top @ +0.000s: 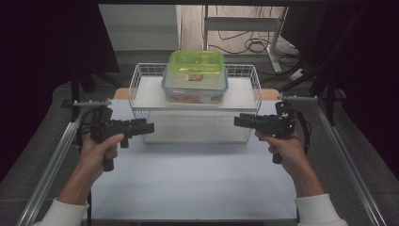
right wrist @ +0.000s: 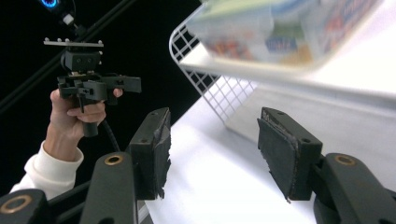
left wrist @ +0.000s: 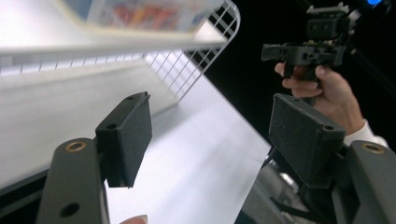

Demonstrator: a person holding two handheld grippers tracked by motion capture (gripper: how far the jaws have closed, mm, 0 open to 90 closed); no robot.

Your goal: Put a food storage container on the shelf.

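- the white table (top: pixel 188 188) carries a wire basket (top: pixel 136 80) at its far middle, with a flat white shelf across the top.
- on that shelf sits a green-lidded food box (top: pixel 195 75), long axis running left to right, centred between the two hands.
- left gripper (top: pixel 143 127) and right gripper (top: pixel 241 121) point inward at each other, both below and nearer than the box, about equally far from it.
- both sets of jaws stand wide apart, holding nothing.

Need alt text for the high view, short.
A person's two hands each hold a black two-jaw gripper, left and right, pointing inward over a white table, both empty. Behind them a white wire basket carries a clear plastic food container with a green lid on its top shelf.
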